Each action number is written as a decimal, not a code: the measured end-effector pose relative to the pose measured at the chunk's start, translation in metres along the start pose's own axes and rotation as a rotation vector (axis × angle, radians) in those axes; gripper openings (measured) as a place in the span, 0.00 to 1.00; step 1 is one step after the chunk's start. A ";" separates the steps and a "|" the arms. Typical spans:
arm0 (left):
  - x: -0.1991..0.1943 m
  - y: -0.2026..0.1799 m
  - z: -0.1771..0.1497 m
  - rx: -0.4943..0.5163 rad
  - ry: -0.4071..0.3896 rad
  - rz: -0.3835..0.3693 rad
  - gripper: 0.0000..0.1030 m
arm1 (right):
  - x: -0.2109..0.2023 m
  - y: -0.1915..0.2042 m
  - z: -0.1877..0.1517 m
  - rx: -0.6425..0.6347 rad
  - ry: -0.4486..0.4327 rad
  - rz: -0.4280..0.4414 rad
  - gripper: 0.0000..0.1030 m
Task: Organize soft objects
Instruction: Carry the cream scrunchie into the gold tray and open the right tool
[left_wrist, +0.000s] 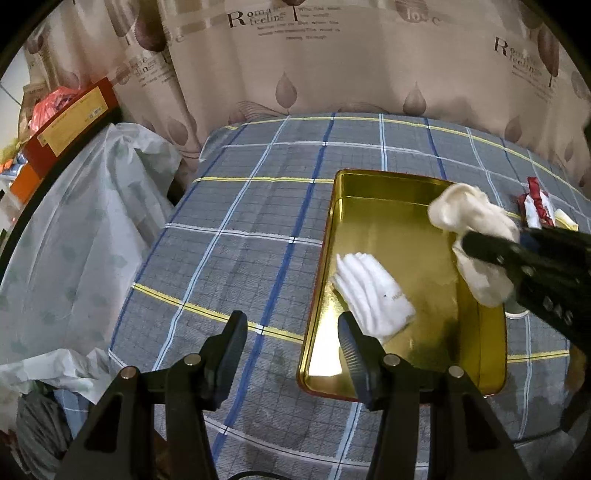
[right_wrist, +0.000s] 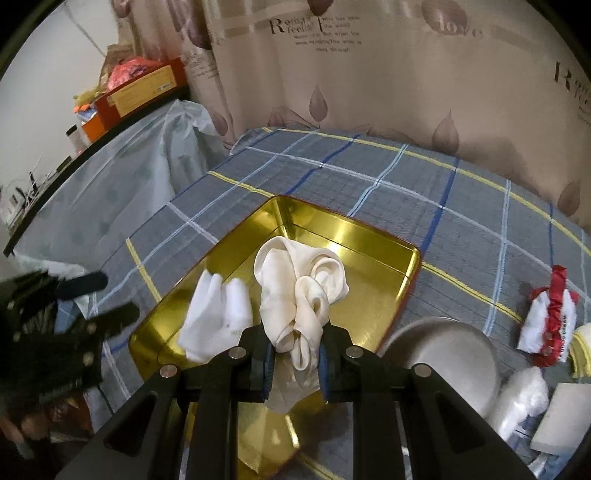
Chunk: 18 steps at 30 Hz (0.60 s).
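Cream cloth (right_wrist: 301, 291), pinched in the right gripper (right_wrist: 295, 360) above the gold tin tray (right_wrist: 373, 236), could snag and drape over the 3 o'clock rim when released, while the spread left gripper (left_wrist: 291, 345) idles near the white glove (left_wrist: 373, 291).

Dim indoor lighting in both views, with dark vignetted corners and strong fisheye bending of straight lines toward the edges. Glare pools on the floor of the gold tray (left_wrist: 388, 236) near its closest corner. In the right wrist view, the left gripper (right_wrist: 110, 299) appears smeared by motion blur.
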<state>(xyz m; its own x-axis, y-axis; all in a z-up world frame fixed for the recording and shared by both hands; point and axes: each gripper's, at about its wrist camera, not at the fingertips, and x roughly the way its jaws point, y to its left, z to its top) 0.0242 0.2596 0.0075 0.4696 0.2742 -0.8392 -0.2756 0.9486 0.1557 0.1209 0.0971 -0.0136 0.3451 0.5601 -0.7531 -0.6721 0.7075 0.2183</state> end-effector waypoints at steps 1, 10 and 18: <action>0.000 -0.001 0.000 -0.001 0.002 -0.003 0.51 | 0.003 0.000 0.002 0.004 0.002 -0.001 0.18; 0.001 -0.003 -0.001 0.009 0.008 -0.019 0.51 | 0.007 0.000 0.003 0.014 -0.017 -0.020 0.54; 0.000 -0.007 -0.001 0.018 0.007 -0.033 0.51 | -0.008 -0.001 -0.005 -0.001 -0.041 -0.011 0.55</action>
<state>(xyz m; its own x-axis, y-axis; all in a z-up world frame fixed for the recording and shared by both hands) 0.0253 0.2529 0.0060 0.4727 0.2414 -0.8475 -0.2446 0.9599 0.1370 0.1156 0.0895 -0.0108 0.3794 0.5693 -0.7294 -0.6689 0.7134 0.2089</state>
